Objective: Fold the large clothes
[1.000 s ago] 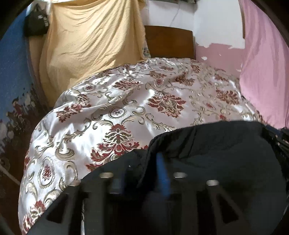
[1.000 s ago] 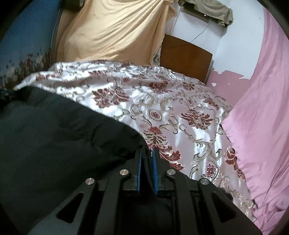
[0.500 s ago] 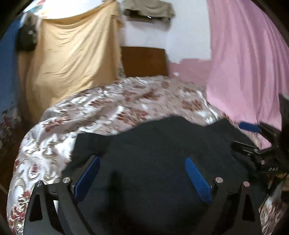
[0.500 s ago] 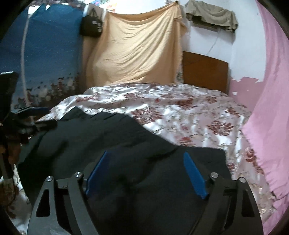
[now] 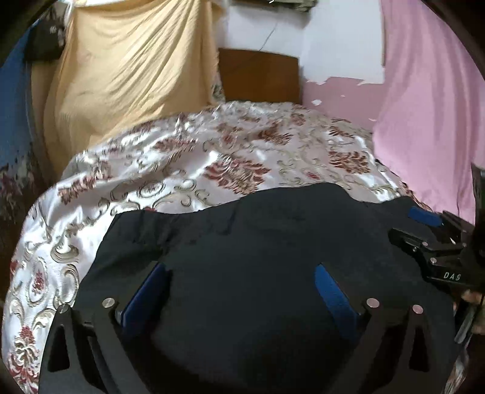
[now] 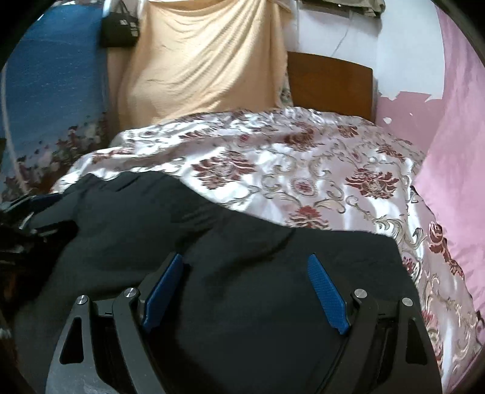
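A large black garment (image 5: 257, 230) lies spread on the near part of the flowered satin bedspread (image 5: 212, 163). My left gripper (image 5: 239, 268) hovers just over its left portion; its jaws are opening, and the blue pads (image 5: 145, 291) touch no cloth. Over the garment's (image 6: 242, 242) right portion my right gripper (image 6: 245, 258) stands open, with only flat cloth below its pads (image 6: 326, 294). In the left wrist view the right gripper (image 5: 409, 227) shows at the right edge, open beside the garment's corner. The garment's near edge is hidden under both grippers.
The bedspread (image 6: 303, 169) lies bare beyond the garment up to a wooden headboard (image 5: 260, 75). A yellow cloth (image 5: 127, 75) hangs at the back left and a pink curtain (image 5: 430, 115) along the right. A black bag (image 6: 119, 25) hangs on the blue wall hanging (image 6: 51, 85).
Both grippers were shut on the black garment's corners and have since opened and let go. The garment has dropped flat onto the bed, and both grippers have drawn back over it.
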Motion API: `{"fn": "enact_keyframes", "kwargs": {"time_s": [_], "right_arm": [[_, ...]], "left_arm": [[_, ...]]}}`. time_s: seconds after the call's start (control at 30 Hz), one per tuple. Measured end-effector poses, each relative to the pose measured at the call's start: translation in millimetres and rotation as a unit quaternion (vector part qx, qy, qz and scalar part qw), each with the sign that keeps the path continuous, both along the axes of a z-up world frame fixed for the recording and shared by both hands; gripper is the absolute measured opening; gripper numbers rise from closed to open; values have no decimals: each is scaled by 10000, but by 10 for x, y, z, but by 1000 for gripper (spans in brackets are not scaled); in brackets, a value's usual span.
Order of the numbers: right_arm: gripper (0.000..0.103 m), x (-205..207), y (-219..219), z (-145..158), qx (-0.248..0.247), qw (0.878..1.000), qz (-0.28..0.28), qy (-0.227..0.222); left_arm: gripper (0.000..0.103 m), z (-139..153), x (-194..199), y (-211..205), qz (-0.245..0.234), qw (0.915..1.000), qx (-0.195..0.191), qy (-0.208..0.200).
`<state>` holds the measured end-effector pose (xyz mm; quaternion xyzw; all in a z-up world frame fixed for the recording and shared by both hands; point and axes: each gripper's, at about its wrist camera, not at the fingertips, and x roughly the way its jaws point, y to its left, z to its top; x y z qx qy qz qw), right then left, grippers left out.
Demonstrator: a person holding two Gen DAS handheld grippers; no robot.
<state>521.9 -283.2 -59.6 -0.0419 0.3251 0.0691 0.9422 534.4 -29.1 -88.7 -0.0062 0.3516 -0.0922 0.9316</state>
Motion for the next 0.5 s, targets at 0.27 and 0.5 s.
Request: {"fn": "enact_keyframes", "kwargs": {"time_s": [0.27,0.5], "right_arm": [[83,432,-88,-332,276,9981,-115,539],[85,512,-125,-482,536,9963,-102,663]], "left_arm": [[103,-315,336,84,149,9985,-226,485],[103,-414,371,130,173,9976,-489,458]]}}
